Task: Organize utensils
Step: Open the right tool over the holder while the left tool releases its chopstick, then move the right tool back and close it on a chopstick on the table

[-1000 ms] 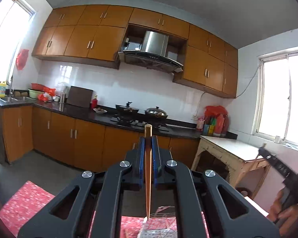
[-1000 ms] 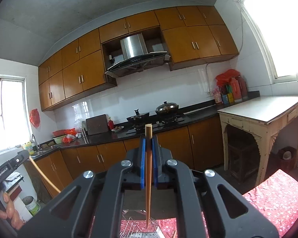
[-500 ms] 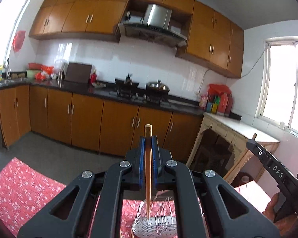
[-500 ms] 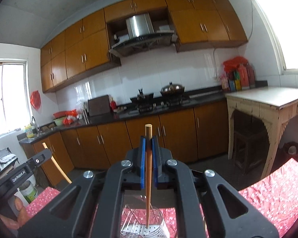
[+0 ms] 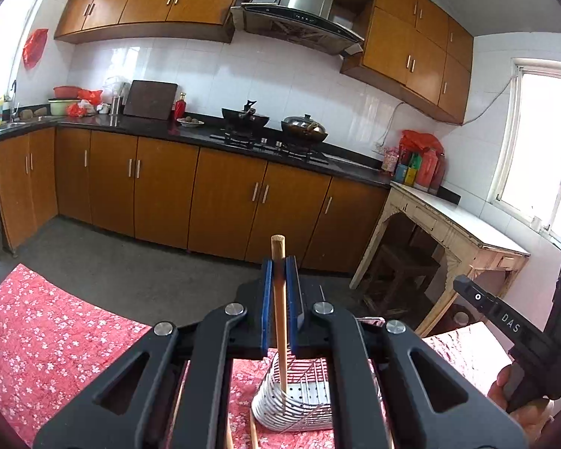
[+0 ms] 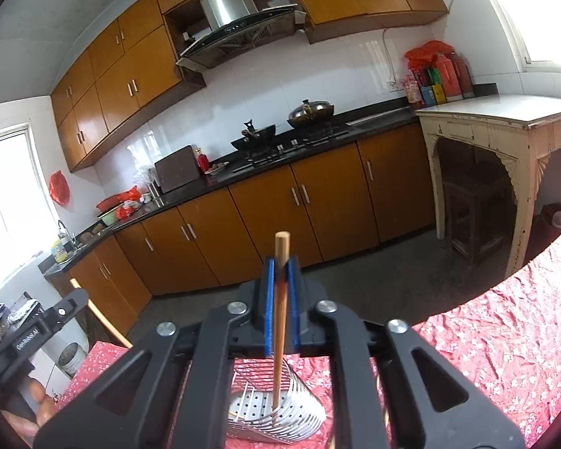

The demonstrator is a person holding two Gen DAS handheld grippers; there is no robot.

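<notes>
My left gripper (image 5: 279, 266) is shut on a wooden chopstick (image 5: 279, 321) held upright, its lower tip inside a metal wire utensil holder (image 5: 295, 404) on the red floral tablecloth (image 5: 48, 344). My right gripper (image 6: 280, 267) is shut on another wooden chopstick (image 6: 278, 329), its lower tip inside the same holder (image 6: 276, 411). The right gripper's body shows at the right of the left wrist view (image 5: 520, 333); the left gripper's body with its chopstick shows at the left of the right wrist view (image 6: 37, 333). More chopsticks (image 5: 228, 437) lie on the cloth under the left gripper.
Beyond the table are brown kitchen cabinets (image 5: 220, 194) with a dark counter, a stove with two woks (image 5: 303, 129), and a white side table (image 5: 456, 224) at the right. The table's far edge drops to a grey floor (image 5: 131, 269).
Both grippers have tilted down and lowered with their chopsticks. The wire holder now shows fully below each, with both chopstick tips inside it.
</notes>
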